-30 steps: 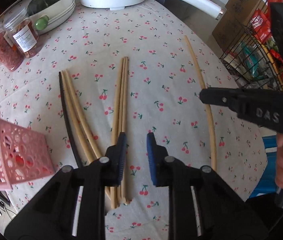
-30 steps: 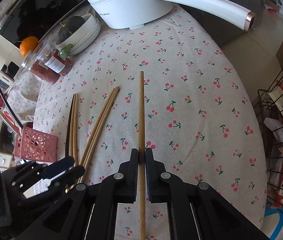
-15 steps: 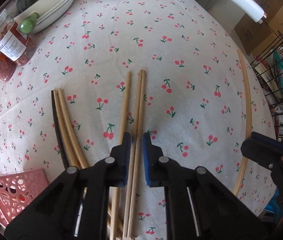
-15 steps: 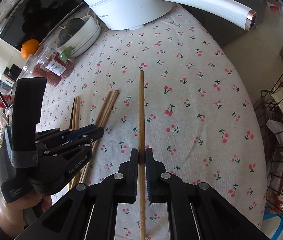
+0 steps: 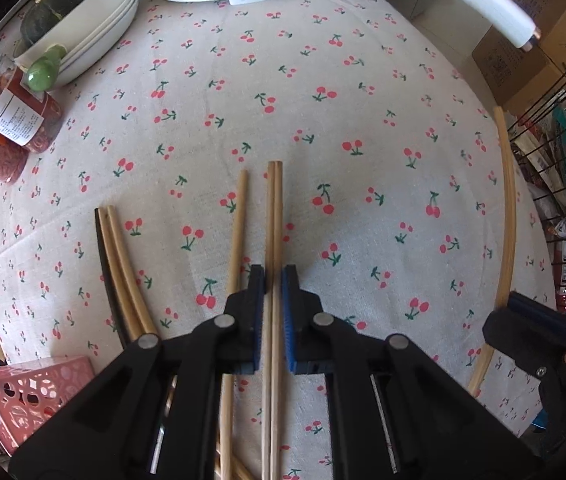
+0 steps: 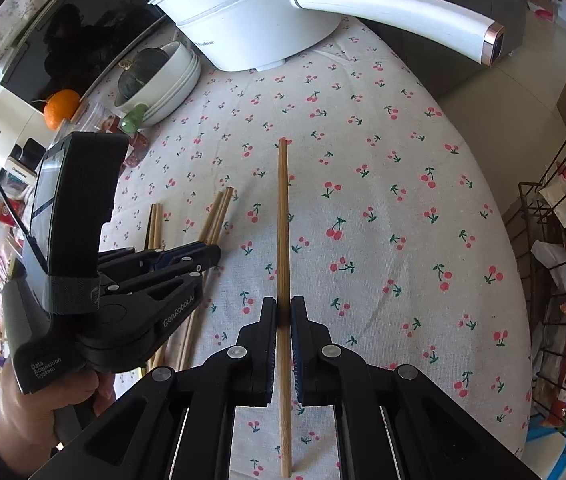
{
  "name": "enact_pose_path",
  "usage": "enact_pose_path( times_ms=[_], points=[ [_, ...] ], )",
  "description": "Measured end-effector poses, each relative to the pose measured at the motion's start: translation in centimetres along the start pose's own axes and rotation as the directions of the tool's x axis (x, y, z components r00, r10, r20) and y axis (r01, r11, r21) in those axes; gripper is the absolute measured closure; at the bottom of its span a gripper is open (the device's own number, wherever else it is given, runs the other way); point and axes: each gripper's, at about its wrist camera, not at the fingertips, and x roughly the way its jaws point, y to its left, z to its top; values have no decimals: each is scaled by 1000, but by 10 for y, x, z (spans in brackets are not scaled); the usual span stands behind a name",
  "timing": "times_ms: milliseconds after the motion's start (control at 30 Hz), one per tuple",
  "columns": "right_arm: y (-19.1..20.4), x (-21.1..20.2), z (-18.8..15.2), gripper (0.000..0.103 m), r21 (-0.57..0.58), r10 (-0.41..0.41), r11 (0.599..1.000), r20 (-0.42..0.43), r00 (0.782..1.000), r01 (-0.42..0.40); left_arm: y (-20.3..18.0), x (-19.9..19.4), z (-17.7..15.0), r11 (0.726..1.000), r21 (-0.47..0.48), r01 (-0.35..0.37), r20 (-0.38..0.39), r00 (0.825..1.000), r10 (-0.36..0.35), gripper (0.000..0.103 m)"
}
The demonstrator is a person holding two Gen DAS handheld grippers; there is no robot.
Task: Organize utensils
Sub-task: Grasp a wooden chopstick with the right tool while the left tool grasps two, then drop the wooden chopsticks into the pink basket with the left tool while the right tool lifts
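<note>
The left gripper (image 5: pixel 273 280) straddles a pair of chopsticks (image 5: pixel 273 216) lying on the desk (image 5: pixel 383 152) lengthwise between its narrow jaws; the right gripper (image 6: pixel 283 312) clamps a single chopstick (image 6: pixel 283 220), likewise aligned.

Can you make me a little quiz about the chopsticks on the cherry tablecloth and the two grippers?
1. True or false: the right gripper is shut on a single chopstick.
2. How many chopsticks lie between the fingers of the left gripper? A) none B) a pair of chopsticks C) five
3. Fill in: the pink basket sits at the tablecloth's near ____ corner in the left wrist view.

Key
1. True: its pads press the stick on both sides.
2. B: two sticks side by side run between the pads.
3. Left.
</note>
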Motion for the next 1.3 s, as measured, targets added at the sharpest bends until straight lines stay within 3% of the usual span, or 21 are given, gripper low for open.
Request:
enact_pose_path(
  times_ms=[133, 300, 700, 900, 1033, 1100, 1300],
  points=[
    [13, -20, -6, 96, -27, 30, 999, 54, 998, -29, -2, -37, -20, 999, 12, 39, 100, 994, -40, 93],
    [34, -41, -19, 96, -70, 66, 996, 100, 993, -60, 10, -87, -59, 998, 22, 59, 225, 972, -62, 93],
    [85, -76, -44, 96, -222, 92, 974, 219, 971, -42, 78, -153, -147, 988, -51, 144, 426, 898, -109, 93],
    [105, -83, -45, 96, -268, 130, 961, 229, 965, -66, 108, -166, -167, 977, -96, 188, 509, 853, -114, 93],
    [120, -92, -47, 96, -297, 152, 952, 248, 957, -74, 122, -191, -179, 974, -90, 206, 586, 802, -116, 93],
    [126, -96, -47, 96, -311, 162, 947, 260, 952, -77, 130, -207, -186, 970, -95, 223, 631, 767, -115, 93],
    [140, -105, -50, 96, -340, 192, 936, 282, 940, -89, 158, -251, -204, 955, -145, 258, 785, 617, -47, 93]
  ],
)
